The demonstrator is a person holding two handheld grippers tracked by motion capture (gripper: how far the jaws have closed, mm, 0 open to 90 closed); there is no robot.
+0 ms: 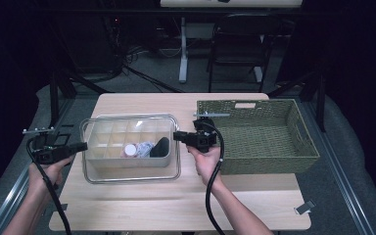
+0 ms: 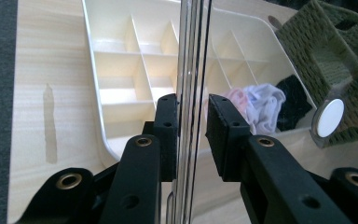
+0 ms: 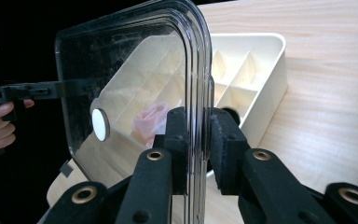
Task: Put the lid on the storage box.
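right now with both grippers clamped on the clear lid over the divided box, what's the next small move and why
Probably lift the clear plastic lid straight up, level. The left gripper and right gripper each pinch an opposite rim, and the lid sits just above the cream divided box, so an even rise clears its walls before carrying it aside, perhaps toward the green woven basket.

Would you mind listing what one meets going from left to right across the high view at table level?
Left gripper → clear lid with the divided tray beneath it → right gripper → green woven basket → small grey clip at the table's right edge.
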